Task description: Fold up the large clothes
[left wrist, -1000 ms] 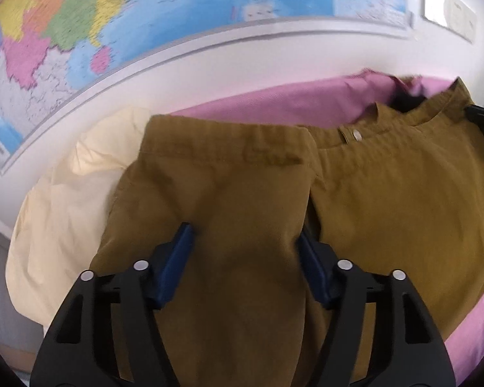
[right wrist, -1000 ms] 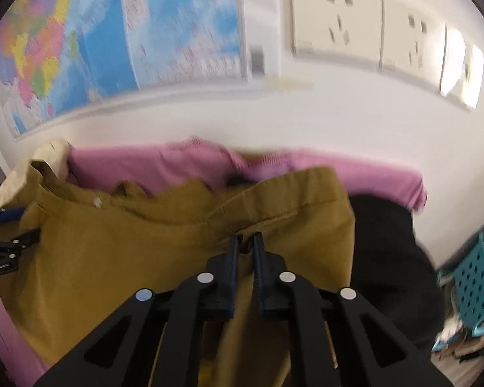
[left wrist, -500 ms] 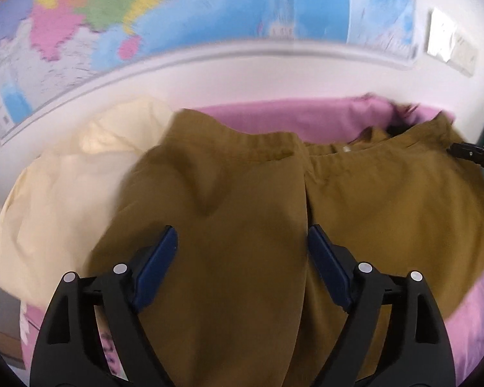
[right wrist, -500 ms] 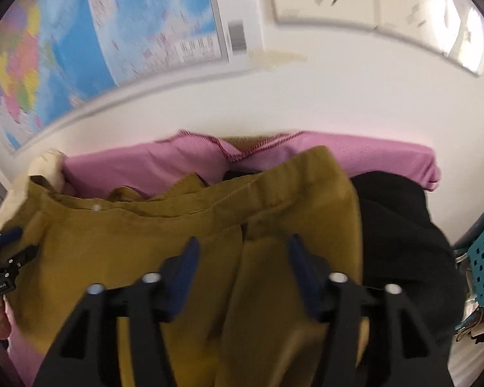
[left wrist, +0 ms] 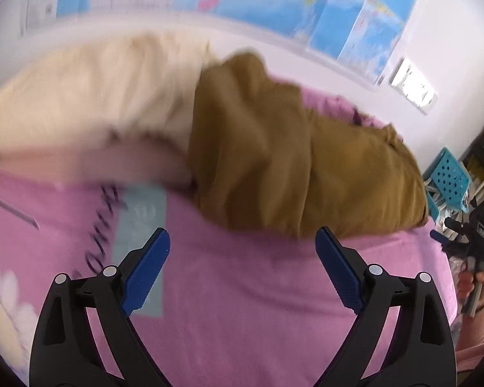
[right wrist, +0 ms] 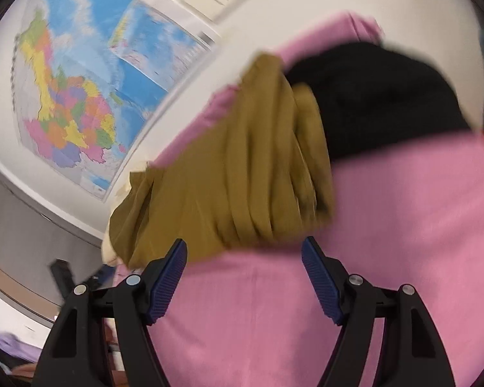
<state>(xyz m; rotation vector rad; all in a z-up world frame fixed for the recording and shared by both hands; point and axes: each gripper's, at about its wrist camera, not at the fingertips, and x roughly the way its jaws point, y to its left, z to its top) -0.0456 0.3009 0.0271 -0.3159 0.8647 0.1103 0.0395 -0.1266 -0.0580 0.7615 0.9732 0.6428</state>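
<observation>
Both grippers have let go of the mustard-brown cotton trousers [left wrist: 290, 167] and pulled back since a second ago, when the right one was pinched shut on the cloth and the left one straddled it. Now the left gripper [left wrist: 242, 271] is spread wide with nothing between its blue ribbed pads [left wrist: 145, 271], hovering over a pink cloth sheet [left wrist: 242, 306] printed with a pale blue rectangle and dark lettering. The right gripper [right wrist: 243, 279] is likewise released, its blue pads [right wrist: 319, 280] wide apart above the same pink sheet [right wrist: 387, 225].

Folded into a compact bundle, the trousers [right wrist: 242, 174] lie on the pink sheet just beyond both grippers' fingertips, touched by neither. In the left view a cream-coloured soft garment [left wrist: 96, 96] lies against the trousers' left side. In the right view a black fabric garment [right wrist: 380, 96] lies against their right side. Behind, a colourful wall map [right wrist: 90, 96] hangs on the white wall. Both views are motion-blurred.
</observation>
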